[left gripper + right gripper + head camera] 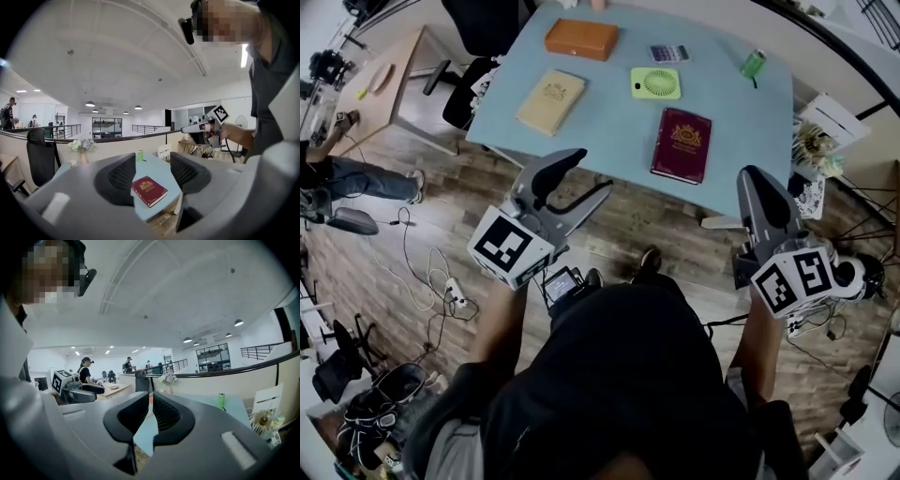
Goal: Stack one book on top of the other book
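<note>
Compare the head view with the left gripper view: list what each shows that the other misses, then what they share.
Head view only: the tan book, orange case, calculator and small green fan. Left gripper view only: a vase of flowers, ceiling lights and a railing. Both: the blue table, the maroon book, the green can and the right tongs; the left tongs show in both too, open and empty.

Ceiling lamps [90,104] are lighting the room evenly and brightly; fisheye edges are bending and darkening; near jaws are blurring.
</note>
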`<state>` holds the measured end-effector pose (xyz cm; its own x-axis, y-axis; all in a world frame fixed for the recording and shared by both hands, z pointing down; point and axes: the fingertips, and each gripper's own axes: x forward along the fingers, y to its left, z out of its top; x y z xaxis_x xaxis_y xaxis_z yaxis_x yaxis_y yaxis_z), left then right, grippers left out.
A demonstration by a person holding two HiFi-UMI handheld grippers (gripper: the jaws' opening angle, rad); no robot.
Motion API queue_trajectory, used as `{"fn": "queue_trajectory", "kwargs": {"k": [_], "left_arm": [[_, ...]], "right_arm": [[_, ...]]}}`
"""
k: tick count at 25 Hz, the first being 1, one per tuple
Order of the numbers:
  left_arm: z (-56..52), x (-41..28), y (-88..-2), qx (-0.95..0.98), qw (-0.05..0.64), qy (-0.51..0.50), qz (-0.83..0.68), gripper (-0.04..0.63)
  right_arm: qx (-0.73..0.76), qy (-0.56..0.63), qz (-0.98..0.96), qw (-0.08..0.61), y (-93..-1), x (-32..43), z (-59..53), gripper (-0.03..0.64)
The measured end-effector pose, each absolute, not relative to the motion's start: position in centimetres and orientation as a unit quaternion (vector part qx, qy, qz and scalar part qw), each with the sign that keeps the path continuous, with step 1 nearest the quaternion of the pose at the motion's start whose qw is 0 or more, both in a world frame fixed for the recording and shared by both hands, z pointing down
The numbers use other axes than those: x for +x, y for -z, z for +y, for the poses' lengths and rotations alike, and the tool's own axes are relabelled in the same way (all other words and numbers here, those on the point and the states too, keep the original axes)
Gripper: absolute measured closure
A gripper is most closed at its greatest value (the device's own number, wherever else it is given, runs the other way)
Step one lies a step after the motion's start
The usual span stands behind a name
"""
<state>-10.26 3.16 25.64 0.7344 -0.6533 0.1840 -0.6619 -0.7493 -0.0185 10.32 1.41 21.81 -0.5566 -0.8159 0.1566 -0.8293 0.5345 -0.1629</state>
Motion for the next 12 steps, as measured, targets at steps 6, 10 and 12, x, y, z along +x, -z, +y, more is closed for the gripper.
{"fn": "queue_trajectory", "kwargs": {"k": [6, 10, 12], "left_arm": [[2.1, -8.4, -25.7, 0.918, 0.029, -0.096, -0.383, 0.314], [2.0, -6.2, -25.6, 0.912, 0.046, -0.106, -0.393, 0.314], [1.8, -5.5, -25.6, 0.910, 0.045, -0.107, -0.398, 0.314]], "right_arm": [[0.442, -0.114, -0.890, 0.025, -22.1, 12.1, -1.1, 0.607], [0.429, -0.117, -0.896, 0.021, -22.5, 13.6, -2.1, 0.607], [0.424, -0.119, -0.898, 0.018, -22.7, 14.4, -2.7, 0.607]]}}
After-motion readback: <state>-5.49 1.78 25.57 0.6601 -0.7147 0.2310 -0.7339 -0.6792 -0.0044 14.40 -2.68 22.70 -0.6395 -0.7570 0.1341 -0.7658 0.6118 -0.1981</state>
